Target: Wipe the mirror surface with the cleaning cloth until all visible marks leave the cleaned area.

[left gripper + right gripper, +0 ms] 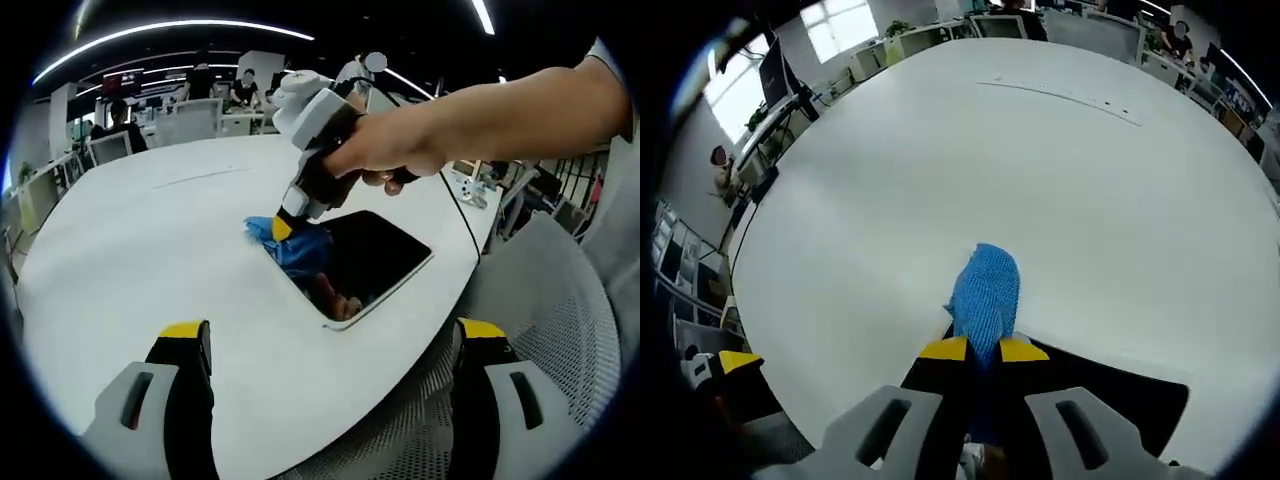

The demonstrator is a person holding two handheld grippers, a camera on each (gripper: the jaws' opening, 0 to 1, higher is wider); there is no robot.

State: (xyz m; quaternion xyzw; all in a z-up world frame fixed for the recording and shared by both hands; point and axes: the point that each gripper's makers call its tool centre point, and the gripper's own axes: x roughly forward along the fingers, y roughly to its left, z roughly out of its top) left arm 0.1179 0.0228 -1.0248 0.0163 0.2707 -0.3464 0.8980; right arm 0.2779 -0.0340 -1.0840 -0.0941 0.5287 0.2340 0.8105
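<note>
The mirror, a dark rectangular glass pane with rounded corners, lay flat on the round white table, near the table edge closest to me, its long axis running on a slant from the far side toward that edge. I judged the blue textured cleaning cloth to be pressed on the mirror's far-left corner, bunched and spilling a little onto the table. My right gripper had its yellow-tipped jaws clamped together on that cloth; in the right gripper view the cloth stuck out ahead of the closed tips, with the dark glass showing beneath and to the right of them. So the unwiped glass lay back toward me along the long axis, and the right hand was the one on it. My left gripper hung back over the table edge, jaws spread wide and holding nothing, well apart from the mirror. I could not make out marks on the glass.
</note>
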